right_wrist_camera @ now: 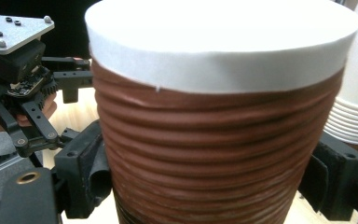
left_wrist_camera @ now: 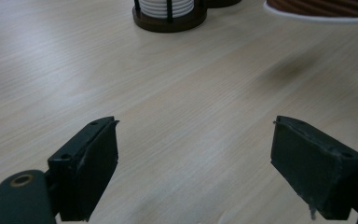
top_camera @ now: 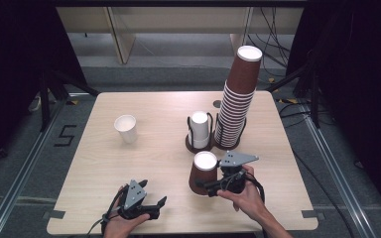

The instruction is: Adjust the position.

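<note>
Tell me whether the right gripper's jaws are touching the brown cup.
Touching. The right gripper view shows the right gripper with both jaws pressed on the brown cup.

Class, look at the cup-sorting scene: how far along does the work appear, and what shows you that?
Done: one white cup stands alone on the table, and a short white stack sits in its holder. In hand: the right tool grips an upside-down brown cup, held near the table. The left tool waits open, holding nothing. Left: the tall brown stack remains large, so most work seemingly lies ahead.
</note>
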Demonstrator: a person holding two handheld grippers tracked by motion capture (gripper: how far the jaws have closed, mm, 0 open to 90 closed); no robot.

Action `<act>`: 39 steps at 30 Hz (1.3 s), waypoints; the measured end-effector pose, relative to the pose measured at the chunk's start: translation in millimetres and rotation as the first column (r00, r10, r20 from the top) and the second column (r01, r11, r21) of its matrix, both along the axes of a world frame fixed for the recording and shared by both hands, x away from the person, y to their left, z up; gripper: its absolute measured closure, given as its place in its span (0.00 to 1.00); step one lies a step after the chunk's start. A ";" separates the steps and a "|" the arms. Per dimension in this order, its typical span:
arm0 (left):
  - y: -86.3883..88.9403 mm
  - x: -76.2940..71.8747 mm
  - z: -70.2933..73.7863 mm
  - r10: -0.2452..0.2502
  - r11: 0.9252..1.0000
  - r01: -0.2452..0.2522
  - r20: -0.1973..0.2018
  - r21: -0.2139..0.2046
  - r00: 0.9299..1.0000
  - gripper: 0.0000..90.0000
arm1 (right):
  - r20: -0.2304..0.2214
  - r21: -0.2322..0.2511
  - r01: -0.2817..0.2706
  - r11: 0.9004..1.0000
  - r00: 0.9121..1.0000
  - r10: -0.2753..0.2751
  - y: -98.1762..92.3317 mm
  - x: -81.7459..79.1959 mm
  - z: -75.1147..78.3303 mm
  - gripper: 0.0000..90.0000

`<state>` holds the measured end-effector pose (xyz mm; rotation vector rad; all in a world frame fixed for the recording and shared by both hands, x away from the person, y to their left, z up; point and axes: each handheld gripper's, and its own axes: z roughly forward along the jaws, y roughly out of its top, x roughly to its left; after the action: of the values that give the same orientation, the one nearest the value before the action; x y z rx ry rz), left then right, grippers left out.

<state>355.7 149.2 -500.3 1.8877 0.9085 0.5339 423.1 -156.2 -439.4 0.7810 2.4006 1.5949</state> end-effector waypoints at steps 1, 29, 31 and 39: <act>-1.1 -0.2 0.1 -0.014 1.000 0.015 0.006 -0.022 1.000 0.16 | -0.003 0.008 -0.004 1.000 1.000 0.004 1.4 0.3 -0.3 0.18; -28.9 -9.1 2.1 -0.182 0.964 0.195 0.082 -0.181 0.980 0.16 | -0.024 0.059 -0.111 0.992 0.993 0.112 51.3 -6.9 -4.4 0.19; -28.5 -9.0 2.3 -0.178 0.962 0.190 0.077 -0.195 0.981 0.16 | -0.030 0.056 -0.118 0.991 0.992 0.119 55.9 -9.2 -5.0 0.19; -27.6 -8.4 2.9 -0.172 0.965 0.184 0.075 -0.189 0.982 0.08 | 0.001 0.047 -0.144 0.988 0.990 0.144 66.0 -13.6 -3.5 0.19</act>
<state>347.3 121.6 -497.4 1.7454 0.7174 0.3745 409.5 -90.2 -442.9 0.6297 2.4805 1.7100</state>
